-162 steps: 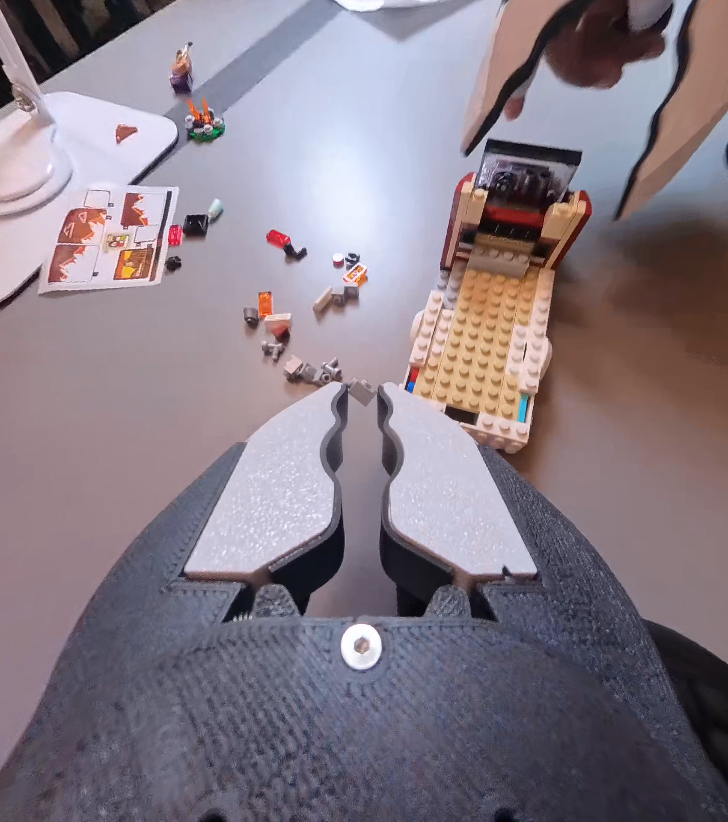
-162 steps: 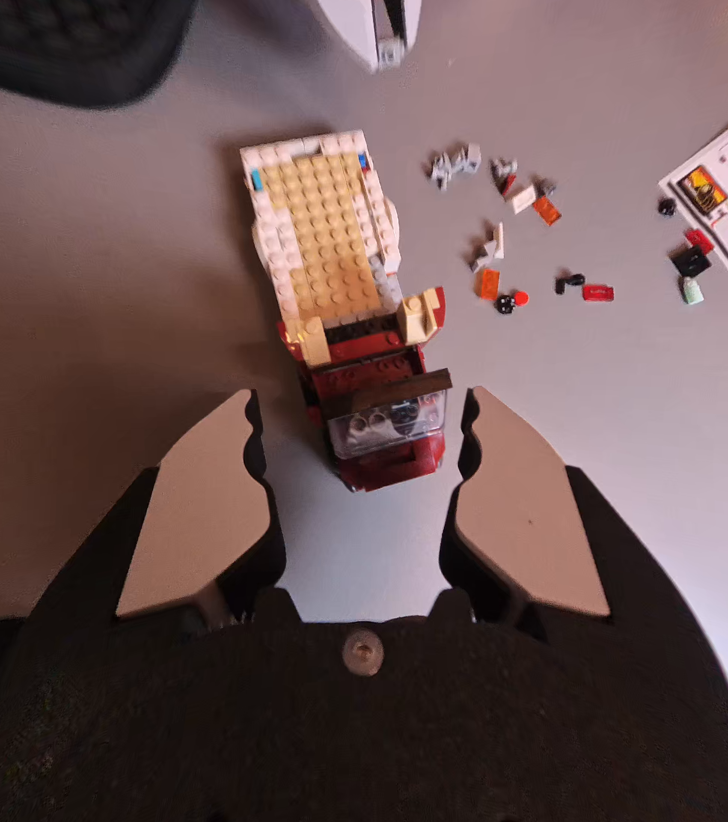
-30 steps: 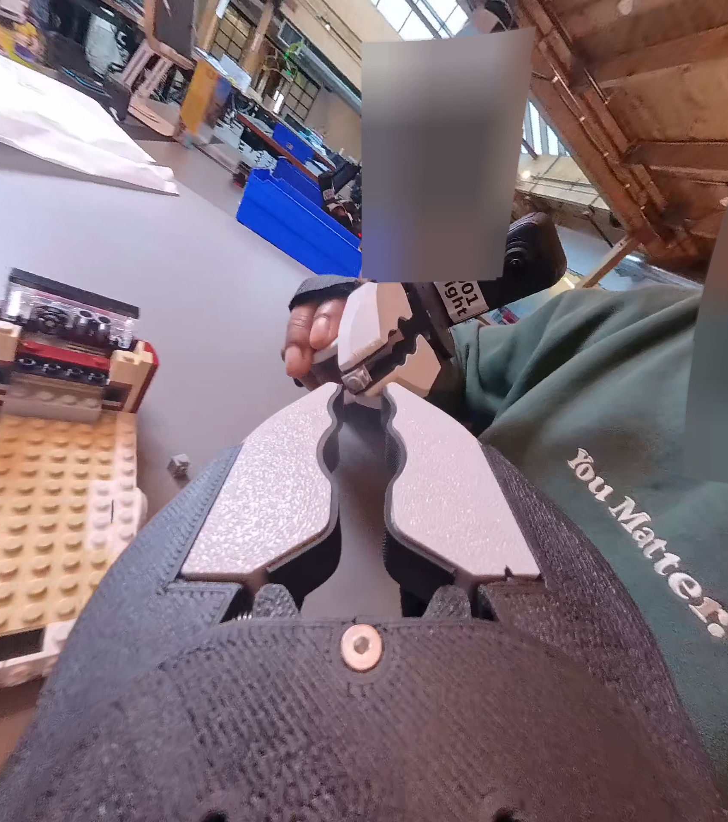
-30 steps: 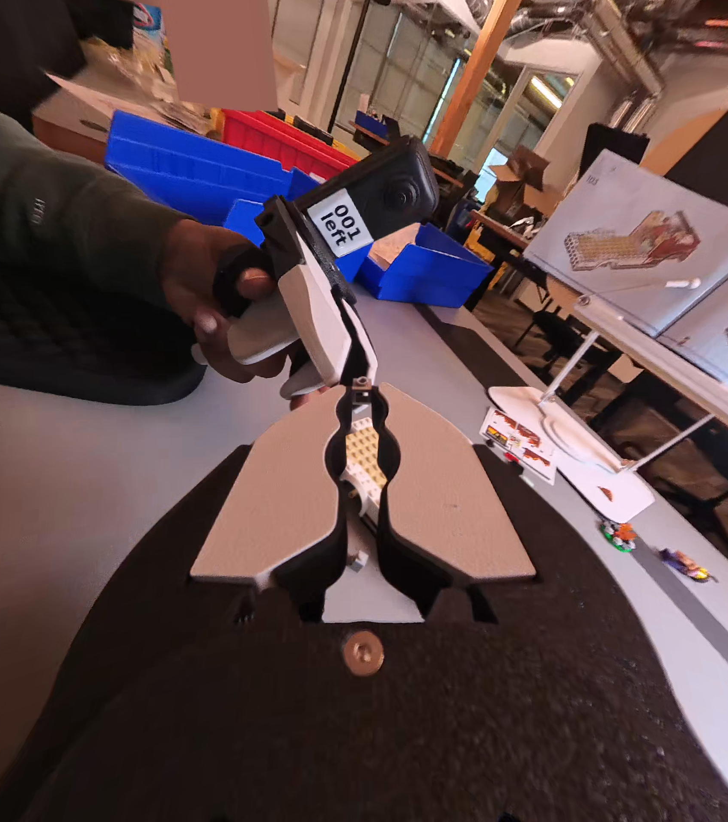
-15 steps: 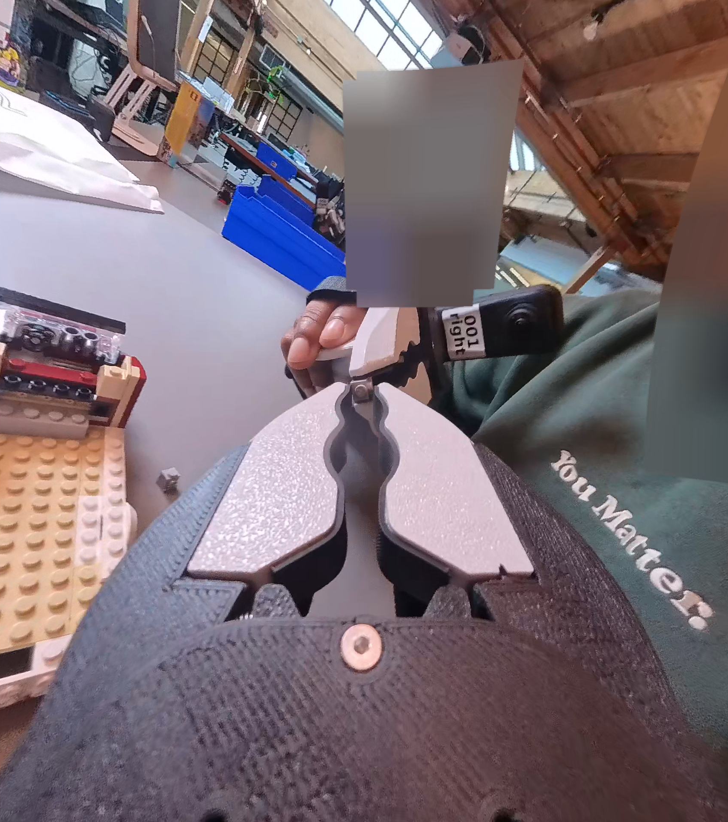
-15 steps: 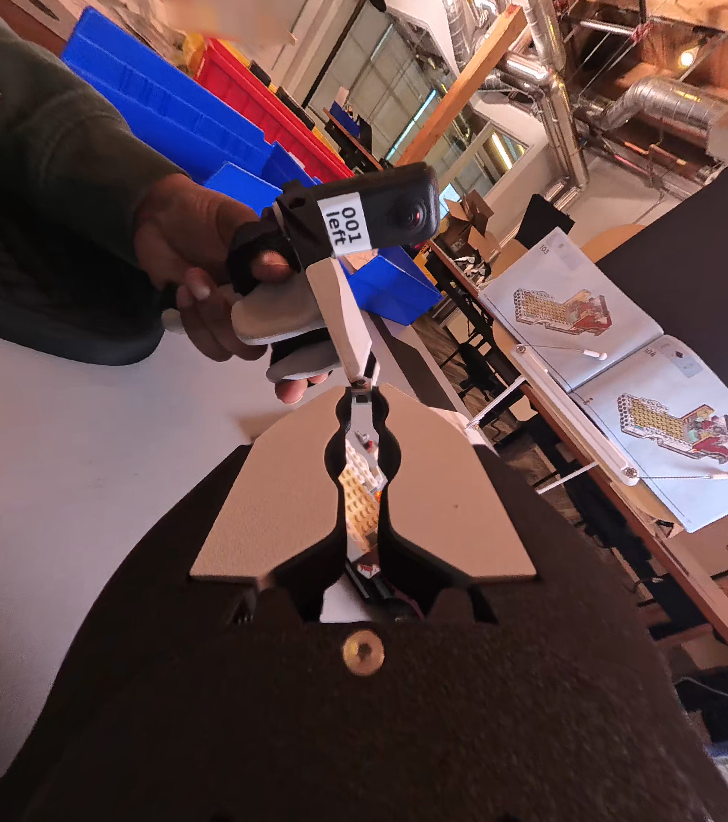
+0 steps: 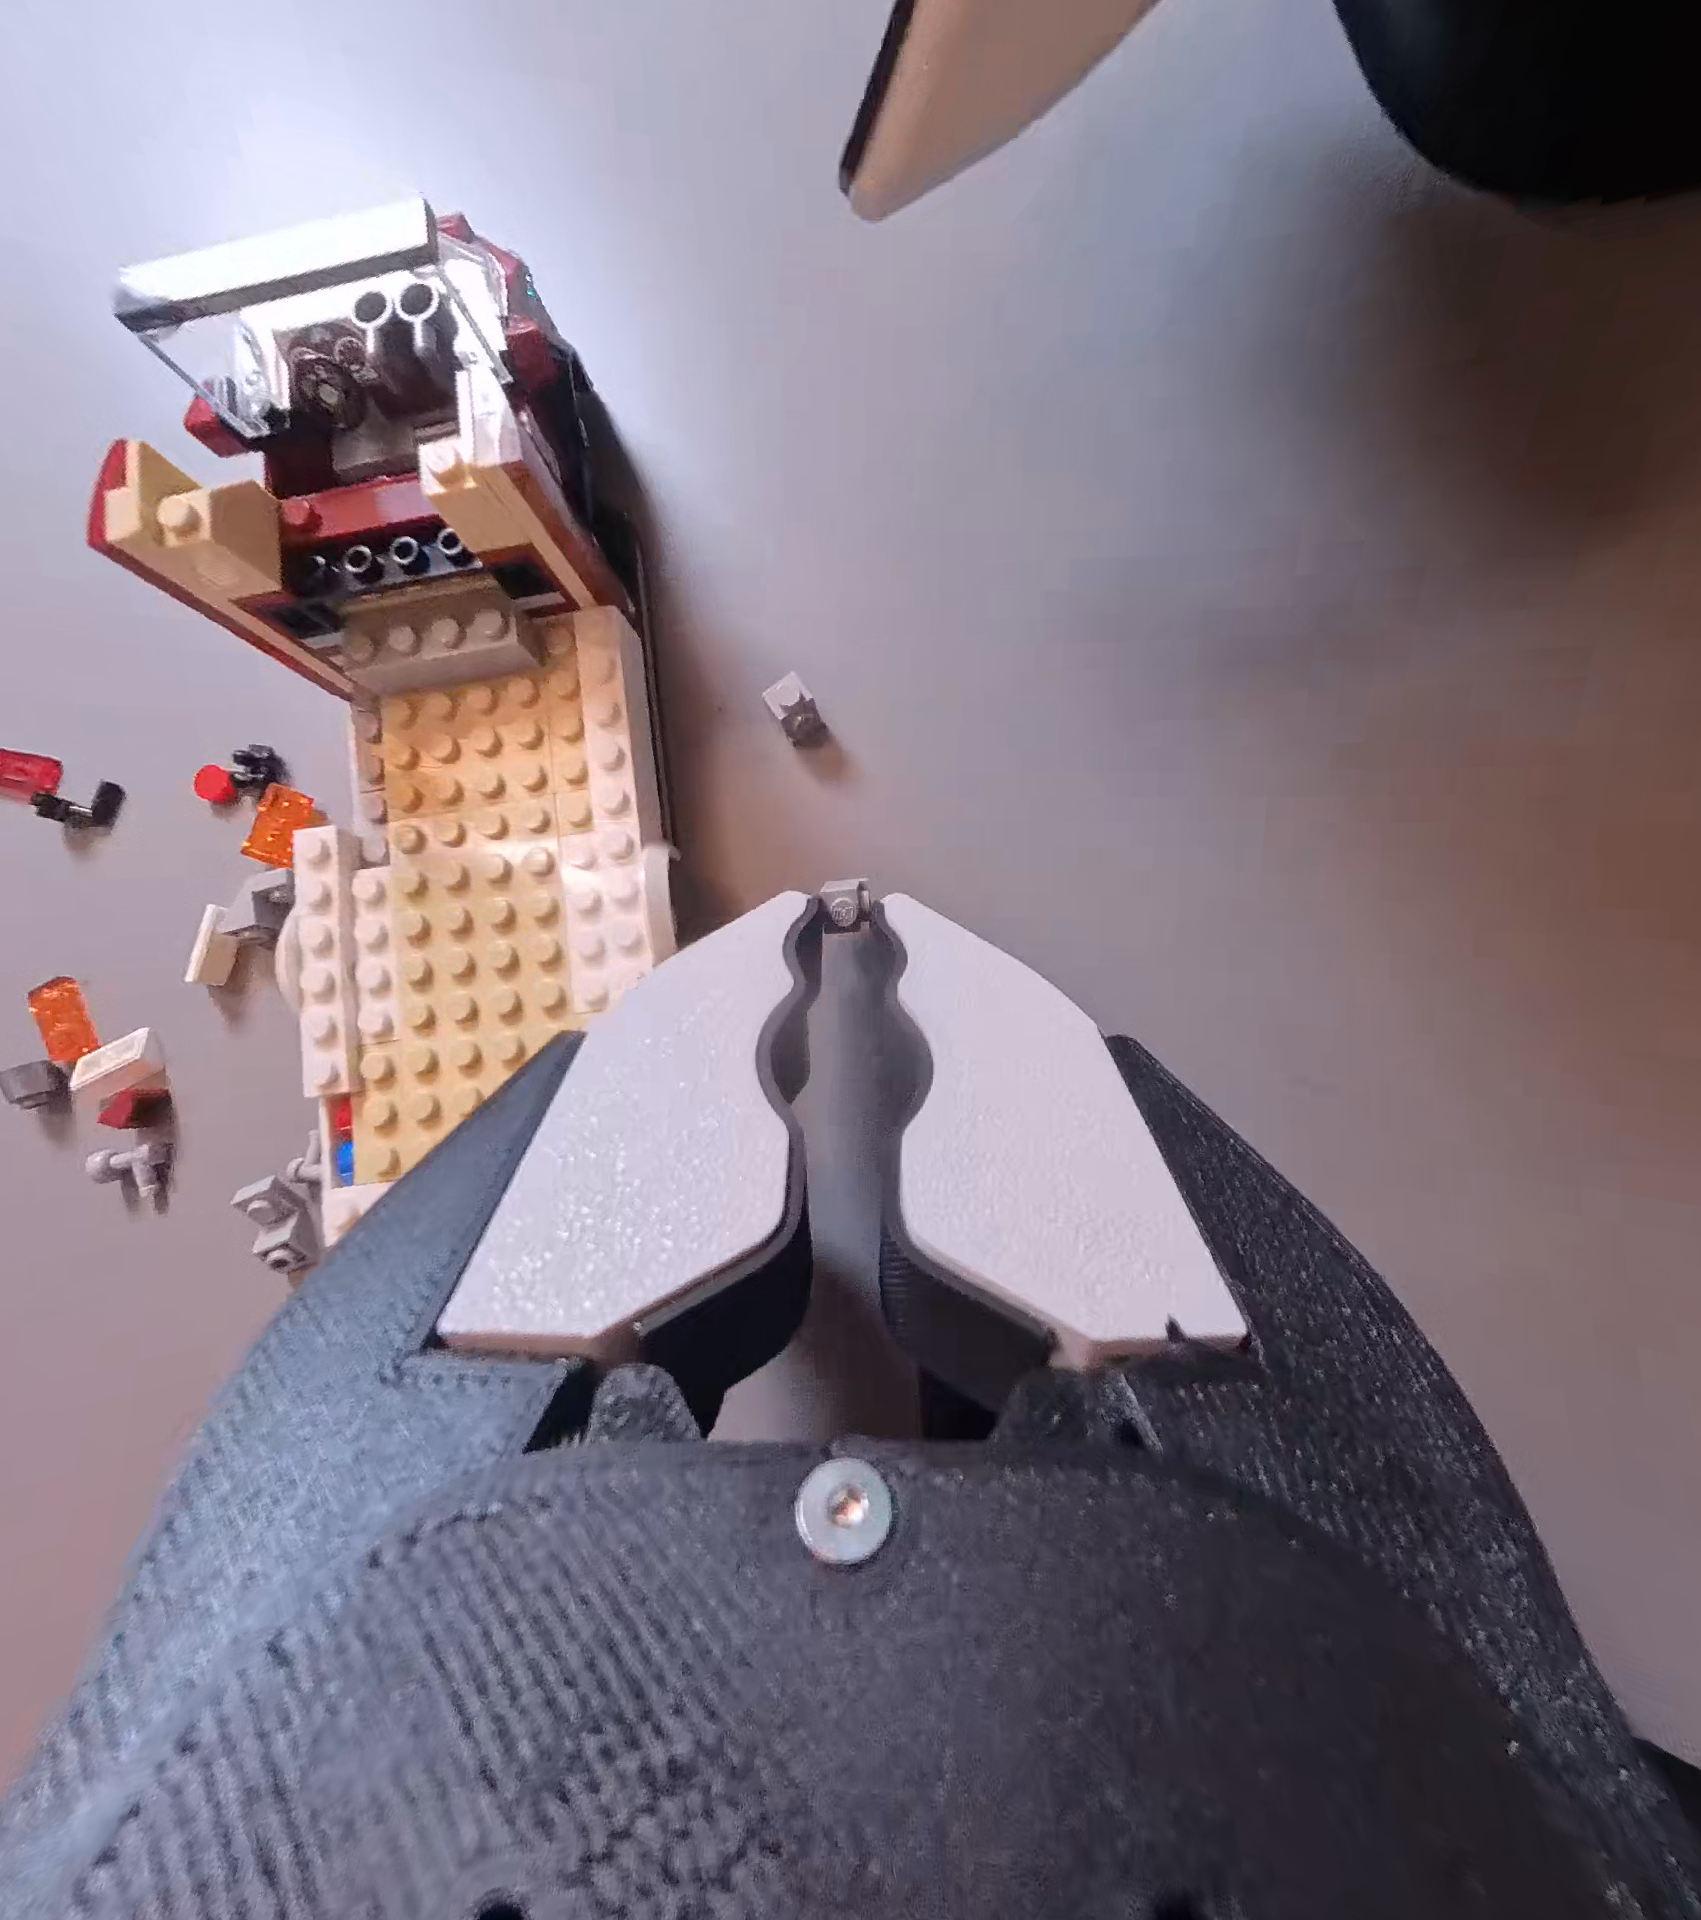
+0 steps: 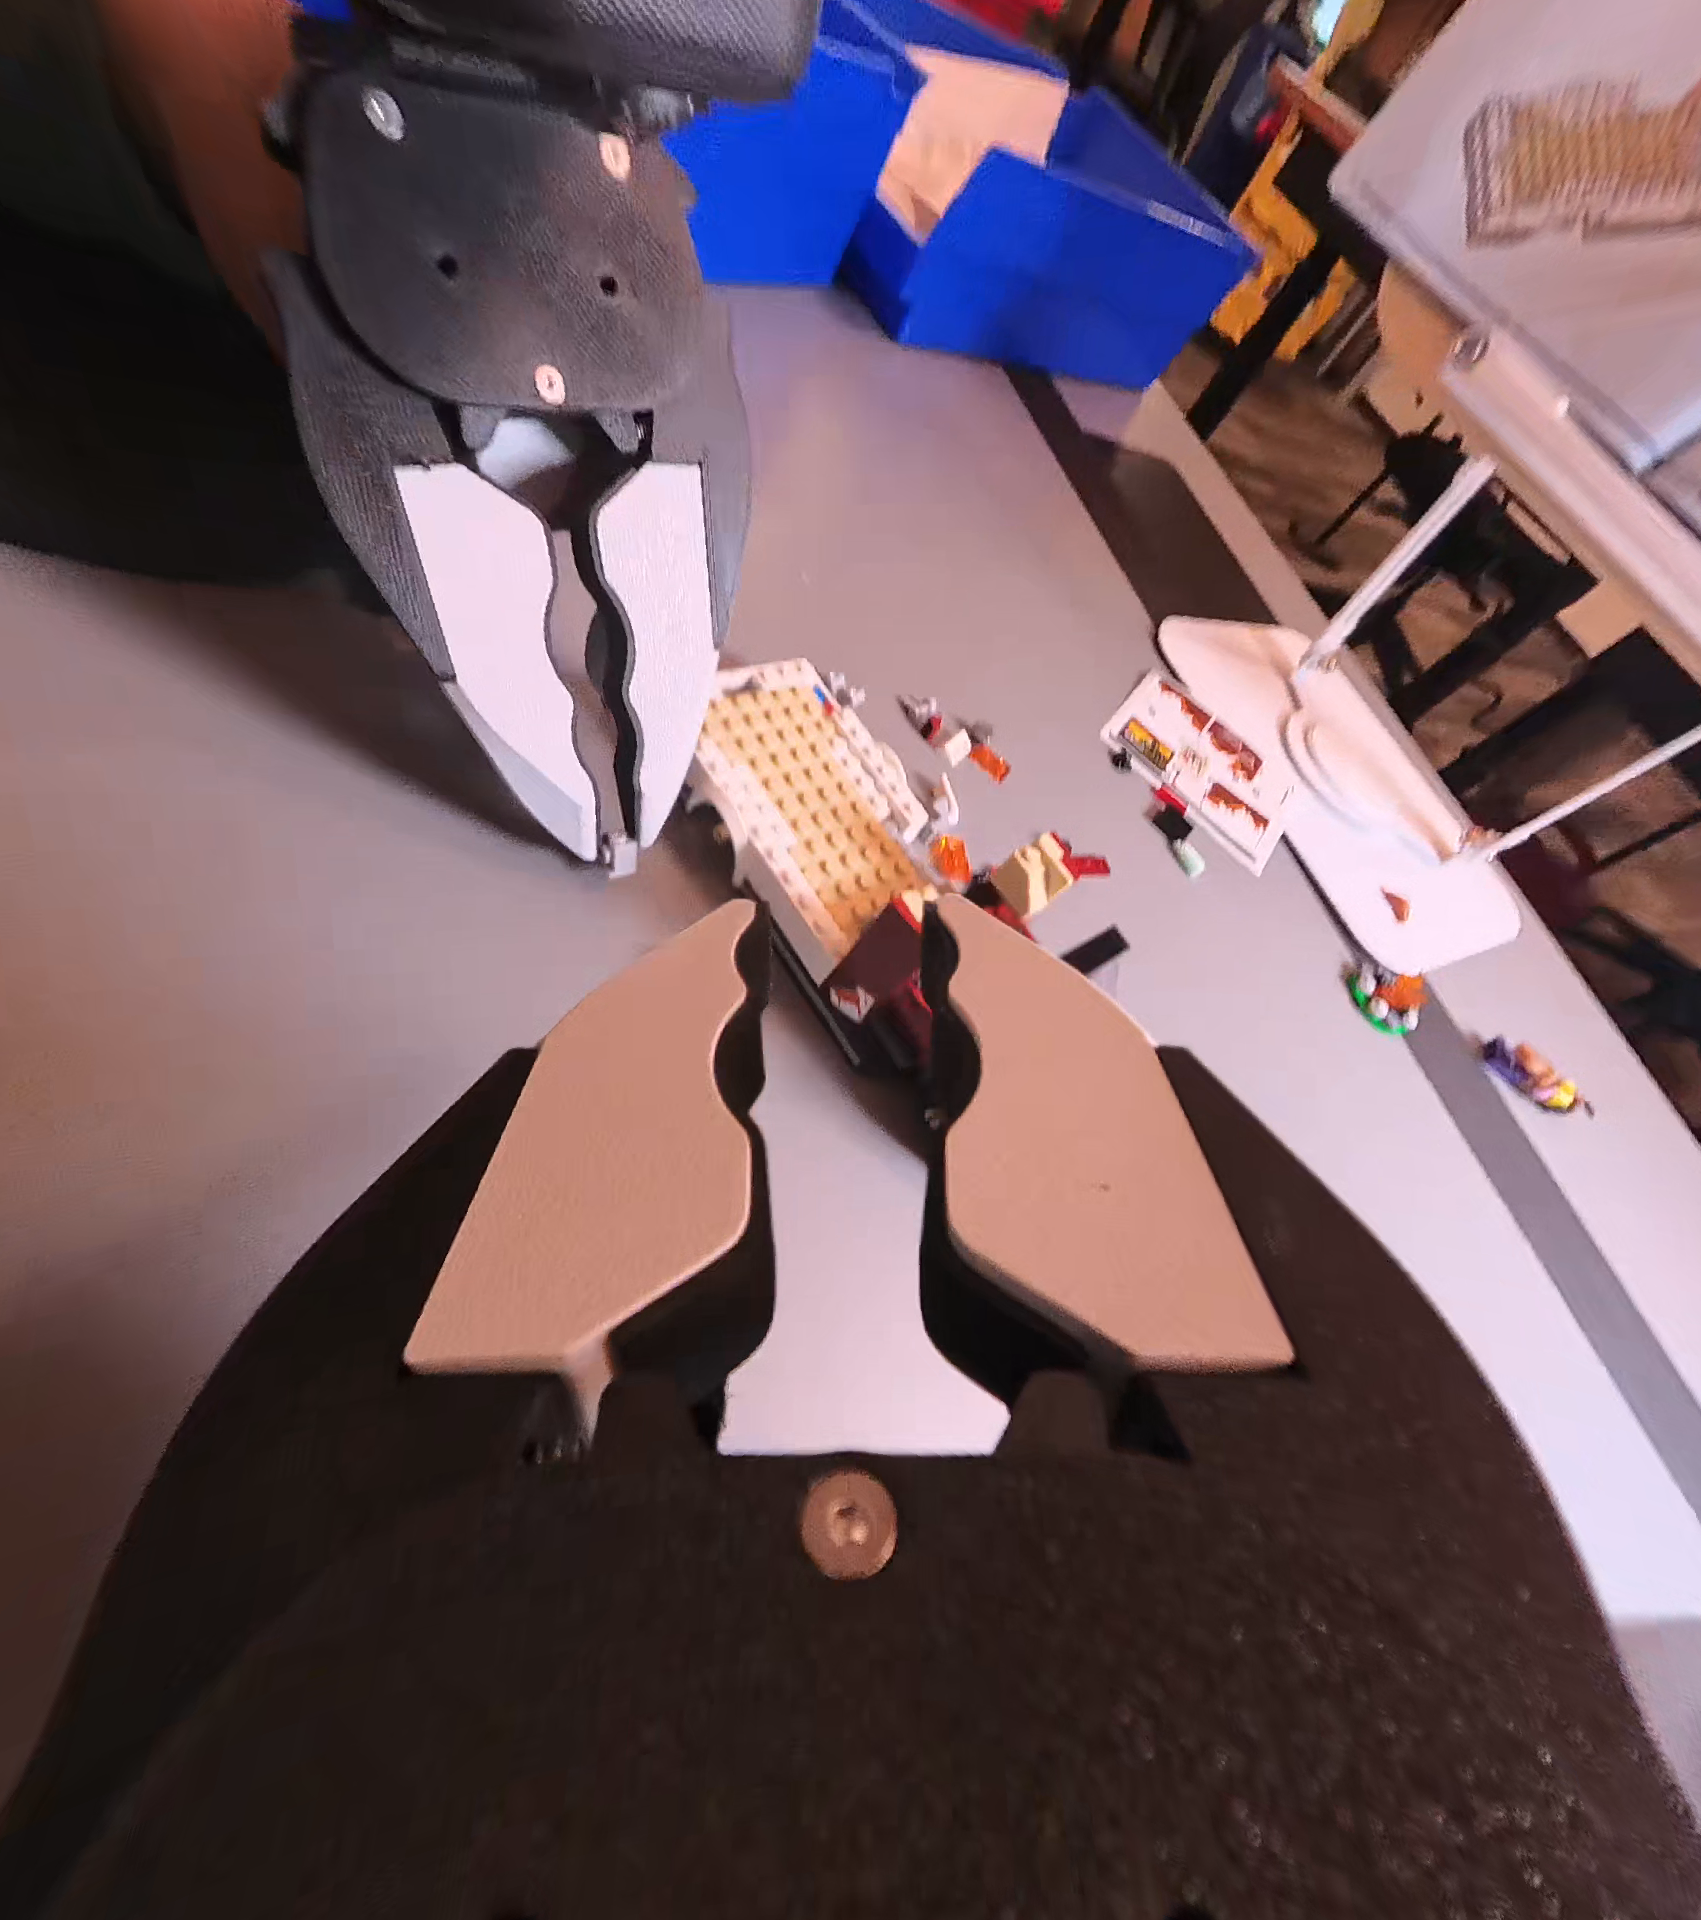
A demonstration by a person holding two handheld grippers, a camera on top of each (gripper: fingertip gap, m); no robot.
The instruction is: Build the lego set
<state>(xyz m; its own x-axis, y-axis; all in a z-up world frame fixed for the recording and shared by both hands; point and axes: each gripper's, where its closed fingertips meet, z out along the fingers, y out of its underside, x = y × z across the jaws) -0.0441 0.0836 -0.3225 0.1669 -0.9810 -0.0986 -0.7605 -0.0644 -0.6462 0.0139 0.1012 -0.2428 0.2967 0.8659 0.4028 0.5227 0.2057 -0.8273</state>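
My left gripper [image 7: 846, 914] is shut on a small grey brick [image 7: 846, 904], held just right of the lego model [image 7: 493, 883]. The model is a tan studded plate with a dark red cab and a clear windshield. In the right wrist view the left gripper [image 8: 617, 842] points down at the table with the grey brick [image 8: 620, 854] at its tips, beside the model [image 8: 804, 800]. My right gripper [image 8: 841, 914] is open and empty, above the cab end. One of its fingers [image 7: 971, 104] shows at the top of the left wrist view.
A second small grey brick [image 7: 796, 712] lies right of the model. Loose red, orange and grey pieces [image 7: 98, 1039] lie to its left. A sticker sheet [image 8: 1199, 769], a white stand base [image 8: 1386, 862], blue bins [image 8: 1033, 249] and an instruction booklet [image 8: 1604, 156] stand beyond. One gripper's finger ends stand about 10 cm off the other's.
Half a second ago both grippers were raised tip to tip on the small grey brick. Now the right has opened and let go, and the left has swung down to the table with the brick.
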